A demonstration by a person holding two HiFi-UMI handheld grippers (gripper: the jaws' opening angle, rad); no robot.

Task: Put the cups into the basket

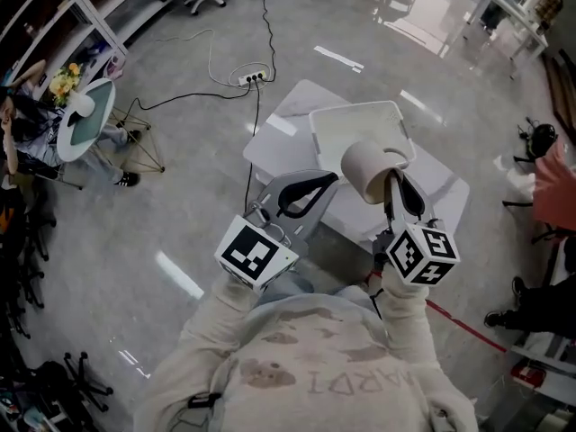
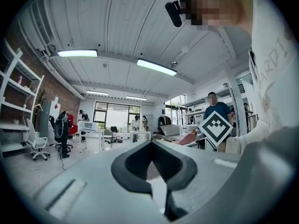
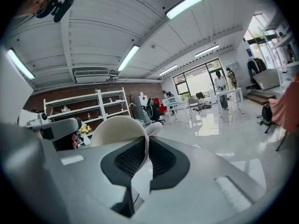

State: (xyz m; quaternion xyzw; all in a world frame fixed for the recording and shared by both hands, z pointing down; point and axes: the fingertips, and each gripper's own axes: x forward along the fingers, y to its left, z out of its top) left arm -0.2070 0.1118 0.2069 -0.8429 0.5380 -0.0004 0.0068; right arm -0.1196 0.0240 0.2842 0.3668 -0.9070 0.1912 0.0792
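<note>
Pinching a white paper cup (image 1: 371, 171) by its wall at the rim w/ right tongs (image 1: 396, 185). Right gripper view: tongs (image 3: 145, 141) clamped on thin cup wall (image 3: 117, 129), one pad inside, one outside, no gap left. Cup tipped on its side, held in air. In head view, overlaps near right part of white basket (image 1: 317, 133); can't tell if touching the rim. Basket sits on white desk (image 1: 279, 142).

Left tongs (image 1: 326, 180) closed, tips meeting, nothing between them; same in left gripper view (image 2: 150, 143). Hangs just left of cup, over near-left edge of desk. Marker cubes on both: left (image 1: 256, 253), right (image 1: 423, 255). Right one also seen from left gripper view (image 2: 216, 127).
</note>
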